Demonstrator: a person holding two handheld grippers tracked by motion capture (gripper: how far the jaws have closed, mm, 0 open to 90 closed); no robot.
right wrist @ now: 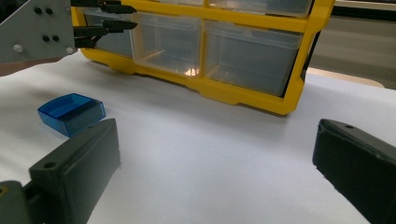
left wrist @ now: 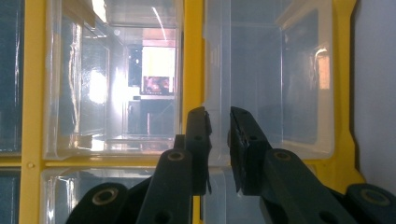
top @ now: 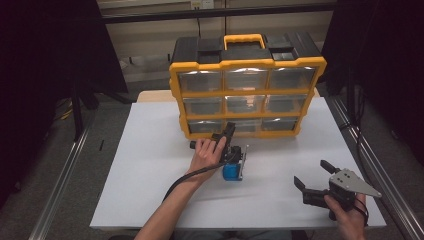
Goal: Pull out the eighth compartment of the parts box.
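A yellow organiser (top: pixel 245 64) with clear drawers stands at the back of the white table. My left gripper (top: pixel 230 126) is turned on its side at the bottom row. Its jaws (left wrist: pixel 218 114) stand one above the other, shut on the top lip of the bottom middle drawer (left wrist: pixel 280 70) near that drawer's left end. The right gripper view shows the same grip (right wrist: pixel 133 17) on that drawer (right wrist: pixel 163 42). A small blue translucent box (top: pixel 231 172) lies on the table just under my left hand. My right gripper (top: pixel 312 172) hovers at the front right, open and holding nothing.
The white table sheet (top: pixel 150 165) has bare room to the left and between the two hands. The blue box (right wrist: pixel 71 112) lies left of my right gripper (right wrist: pixel 217 135). Metal rails run along both sides of the table, with dark floor beyond them.
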